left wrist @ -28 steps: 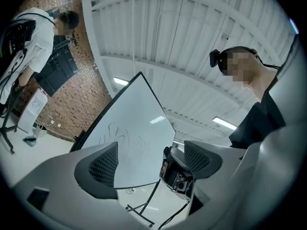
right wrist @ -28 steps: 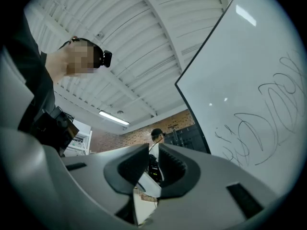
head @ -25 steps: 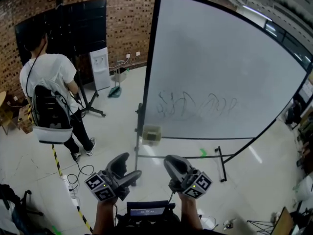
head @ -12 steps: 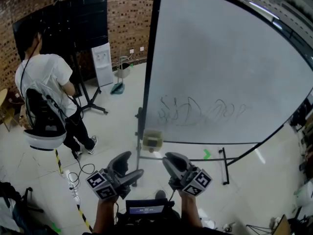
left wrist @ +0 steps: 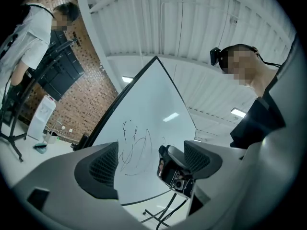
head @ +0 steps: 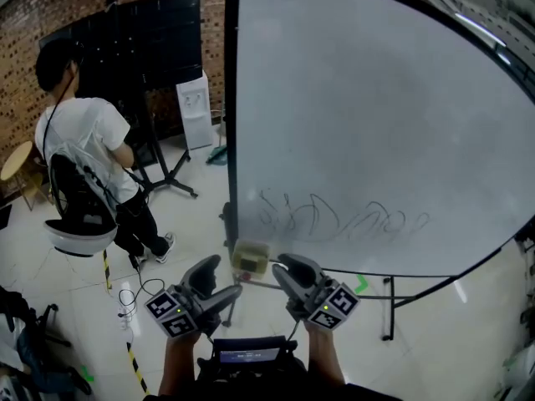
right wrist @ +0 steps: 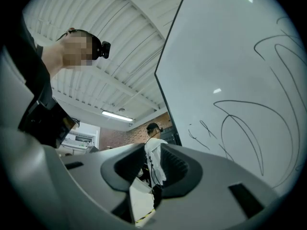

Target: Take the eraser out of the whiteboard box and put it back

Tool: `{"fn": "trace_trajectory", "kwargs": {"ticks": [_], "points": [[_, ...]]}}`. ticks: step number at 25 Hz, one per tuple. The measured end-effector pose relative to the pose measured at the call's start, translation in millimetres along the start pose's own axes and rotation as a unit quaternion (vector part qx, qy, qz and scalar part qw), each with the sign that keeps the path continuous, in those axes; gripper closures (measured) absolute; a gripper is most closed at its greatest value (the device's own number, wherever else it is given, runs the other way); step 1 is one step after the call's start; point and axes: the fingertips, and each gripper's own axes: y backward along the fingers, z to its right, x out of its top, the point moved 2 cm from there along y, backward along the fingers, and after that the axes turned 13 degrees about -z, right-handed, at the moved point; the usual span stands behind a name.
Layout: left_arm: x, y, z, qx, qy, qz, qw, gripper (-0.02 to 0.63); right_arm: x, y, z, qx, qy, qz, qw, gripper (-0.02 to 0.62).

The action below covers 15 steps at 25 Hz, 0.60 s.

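Beige whiteboard box (head: 251,256) sits at the lower left corner of the whiteboard (head: 376,124).
Left tongs (head: 221,281) spread, empty; right tongs (head: 287,271) narrowly apart, just been opening, nothing between; both near the box. Eraser cannot be made out.

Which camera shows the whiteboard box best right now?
The head view: the whiteboard box shows whole, at the whiteboard's lower left corner. The left gripper view shows the board and scribbles but no box I can make out. The right gripper view shows at most a pale shape low down.
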Motion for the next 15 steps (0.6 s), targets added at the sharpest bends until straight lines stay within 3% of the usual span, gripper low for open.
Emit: {"fn": "trace_trajectory", "kwargs": {"ticks": [9,15], "points": [[-13.5,-30.1,-6.2,0.044,0.006,-0.013,0.9989,0.176,-23.7,10.7,47.8,0.022,-0.037,-0.015,0.999,0.468],[-6.1,-31.2,-17.9,0.034,0.0,-0.015,0.9993,0.176,-28.2,-0.8,59.0,0.008,-0.03,-0.025,0.999,0.448]]}}
